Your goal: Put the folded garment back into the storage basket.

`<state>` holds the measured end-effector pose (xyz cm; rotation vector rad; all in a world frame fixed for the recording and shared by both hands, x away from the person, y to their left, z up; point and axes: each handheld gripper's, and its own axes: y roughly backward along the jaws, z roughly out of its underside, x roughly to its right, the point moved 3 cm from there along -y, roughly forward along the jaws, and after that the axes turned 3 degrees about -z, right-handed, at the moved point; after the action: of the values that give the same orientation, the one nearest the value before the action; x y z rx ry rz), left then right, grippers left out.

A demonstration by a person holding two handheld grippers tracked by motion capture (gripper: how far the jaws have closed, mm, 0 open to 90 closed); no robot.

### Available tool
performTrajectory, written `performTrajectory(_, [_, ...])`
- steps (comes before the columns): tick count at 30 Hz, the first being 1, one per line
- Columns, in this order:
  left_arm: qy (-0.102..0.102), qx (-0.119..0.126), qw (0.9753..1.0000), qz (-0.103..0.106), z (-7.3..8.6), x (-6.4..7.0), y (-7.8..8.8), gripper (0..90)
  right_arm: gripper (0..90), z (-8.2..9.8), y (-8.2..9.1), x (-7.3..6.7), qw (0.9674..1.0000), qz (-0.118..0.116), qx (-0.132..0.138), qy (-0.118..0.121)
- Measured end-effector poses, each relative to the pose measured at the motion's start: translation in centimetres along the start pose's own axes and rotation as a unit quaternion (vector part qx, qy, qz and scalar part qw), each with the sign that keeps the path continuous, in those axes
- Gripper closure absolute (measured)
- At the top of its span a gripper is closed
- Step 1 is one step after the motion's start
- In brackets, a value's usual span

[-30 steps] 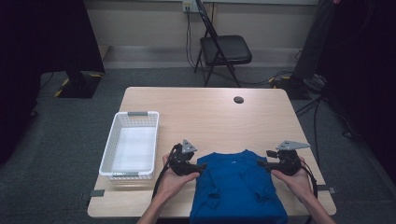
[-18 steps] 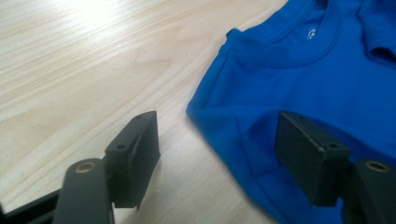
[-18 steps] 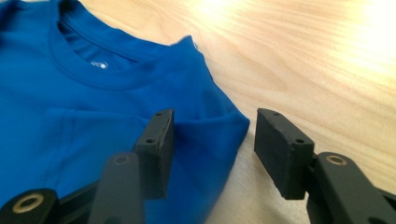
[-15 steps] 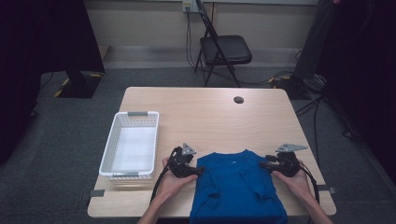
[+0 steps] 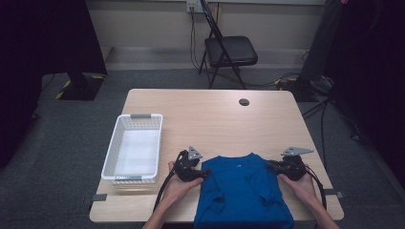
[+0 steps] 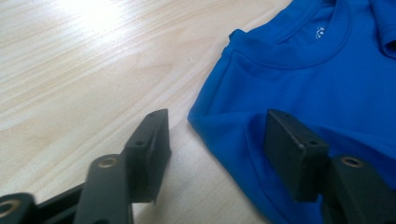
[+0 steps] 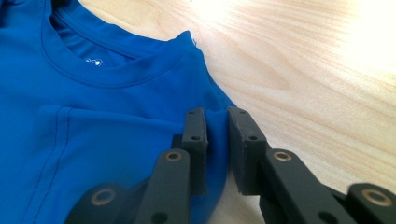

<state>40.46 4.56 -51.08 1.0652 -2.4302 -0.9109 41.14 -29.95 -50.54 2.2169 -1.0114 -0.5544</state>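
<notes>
Pale wooden bench (image 5: 215,112) carries a blue shirt (image 5: 243,191) lying between both tools. Right tool (image 7: 217,123) has just been closing, pinching its shoulder edge; left tool (image 6: 217,140), half-wide and also closing, straddles the opposite shoulder, probably to lift evenly.

Solid royal-blue shirt (image 5: 243,191), tiny white print inside collar, no pattern. Pale wood-grain table (image 5: 210,114), light tan with bright glare patches. White mesh basket (image 5: 136,148), grey handle. Black left gripper (image 5: 203,174) and black right gripper (image 5: 272,165), brass-coloured rivets, grey plates on top. Black folding chair (image 5: 229,52). Dark grey floor (image 5: 71,143).
</notes>
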Motion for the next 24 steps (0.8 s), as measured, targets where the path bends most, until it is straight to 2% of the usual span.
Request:
performTrajectory(3, [-0.013, 0.002, 0.9999, -0.009, 0.09, 0.13, 0.02, 47.9, 78.3, 0.03, 0.0, -0.02, 1.0, 0.0, 0.001, 0.001])
performTrajectory(7, [-0.023, 0.01, 0.9997, 0.002, 0.34, 0.67, 0.18, 59.3, 78.3, 0.08, 0.01, -0.04, 1.0, 0.001, 0.003, 0.0])
performTrajectory(10, [-0.025, 0.013, 0.9996, 0.008, 0.38, 0.88, 0.16, 63.4, 78.3, 0.08, 0.01, -0.08, 1.0, 0.003, 0.003, 0.003])
performTrajectory(12, [-0.022, 0.013, 0.9996, 0.013, 0.36, 0.86, 0.17, 66.1, 78.4, 0.09, 0.03, -0.09, 1.0, 0.003, 0.002, 0.002])
performTrajectory(17, [-0.008, 0.014, 0.9994, 0.032, 0.38, 0.84, 0.1, 79.5, 80.4, 0.1, 0.04, -0.09, 1.0, -0.001, 0.002, 0.0])
performTrajectory(21, [0.006, 0.014, 0.9991, 0.039, 0.39, 0.78, 0.08, 83.9, 82.0, 0.17, 0.09, -0.21, 1.0, -0.003, 0.002, -0.004])
performTrajectory(24, [0.02, 0.01, 0.9983, 0.053, 0.36, 0.47, 0.09, 84.8, 84.1, 0.18, 0.13, -0.23, 0.9999, -0.008, 0.001, -0.008])
